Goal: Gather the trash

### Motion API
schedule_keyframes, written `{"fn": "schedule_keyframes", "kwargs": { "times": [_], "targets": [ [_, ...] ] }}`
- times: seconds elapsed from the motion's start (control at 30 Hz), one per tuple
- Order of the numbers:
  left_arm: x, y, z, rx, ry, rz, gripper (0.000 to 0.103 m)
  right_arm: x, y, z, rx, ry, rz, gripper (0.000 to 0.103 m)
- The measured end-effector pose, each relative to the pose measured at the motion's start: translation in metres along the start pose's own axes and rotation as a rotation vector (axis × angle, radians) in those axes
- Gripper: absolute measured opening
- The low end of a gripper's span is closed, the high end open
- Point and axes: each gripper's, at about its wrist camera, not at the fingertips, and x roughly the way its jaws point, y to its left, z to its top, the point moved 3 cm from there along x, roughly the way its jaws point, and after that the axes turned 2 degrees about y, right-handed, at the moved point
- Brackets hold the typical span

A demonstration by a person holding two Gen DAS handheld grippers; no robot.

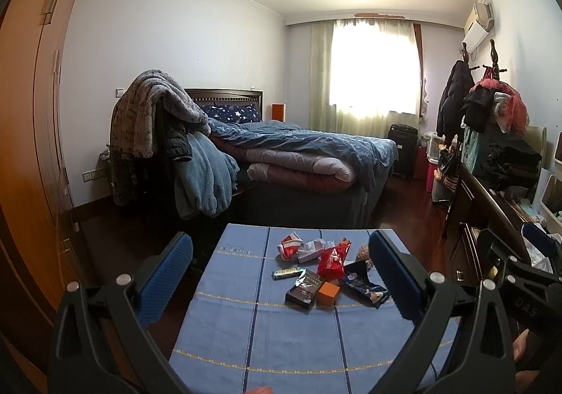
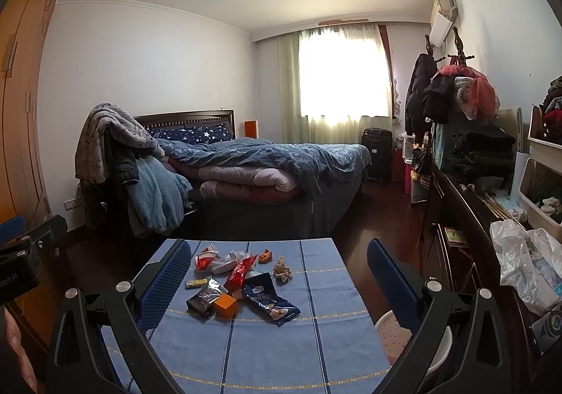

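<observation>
A bedroom holds a dark wooden bed (image 1: 309, 162) heaped with blue and pink quilts, and nearer the cameras stands a worktop covered with a blue checked cloth (image 1: 281, 334). A dark wooden dresser (image 2: 467, 228) piled with clothes runs along the right wall, with a crumpled white plastic bag (image 2: 527, 264) on its near end.

The left tongs (image 1: 281, 274) hang above the near part of the worktop with their blue ribbed pads wide apart and nothing between them. The right tongs (image 2: 277, 279) do likewise, pads spread and empty, the right pad out past the cloth's edge.

The trash lies in a loose cluster near the middle of the cloth, ahead of both tongs. Largest is a dark blue foil snack bag (image 2: 270, 299), lying flat; beside it a red foil packet (image 1: 332, 262) stands tilted. A black glossy wrapper (image 1: 304, 290) touches a small orange cardboard box (image 1: 328, 294). Farther back sit a red-and-white crumpled wrapper (image 1: 289, 244), a white crumpled paper carton (image 2: 230, 260), and what may be a brownish wad of paper (image 2: 282, 269). A small green-and-yellow stick pack (image 1: 288, 272) lies leftmost.
</observation>
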Motion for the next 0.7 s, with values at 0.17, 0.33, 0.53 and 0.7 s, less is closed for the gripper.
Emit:
{"fn": "schedule_keyframes", "kwargs": {
  "times": [0.17, 0.33, 0.53, 0.7],
  "targets": [
    [-0.003, 0.002, -0.001, -0.005, -0.005, 0.0, 0.1, -0.003, -0.001, 0.003, 0.0, -0.006, 0.0, 0.1],
    [-0.008, 0.003, 0.001, 0.001, -0.006, 0.005, 0.1, -0.014, 0.001, 0.01, -0.003, -0.016, -0.005, 0.1],
    [-0.02, 0.002, 0.005, 0.009, -0.02, 0.012, 0.1, -0.026, 0.004, 0.017, -0.018, -0.04, -0.016, 0.1],
    [-0.032, 0.002, 0.007, 0.005, -0.04, 0.0, 0.1, -0.036, 0.006, 0.021, -0.02, -0.057, -0.004, 0.1]
  ]
}}
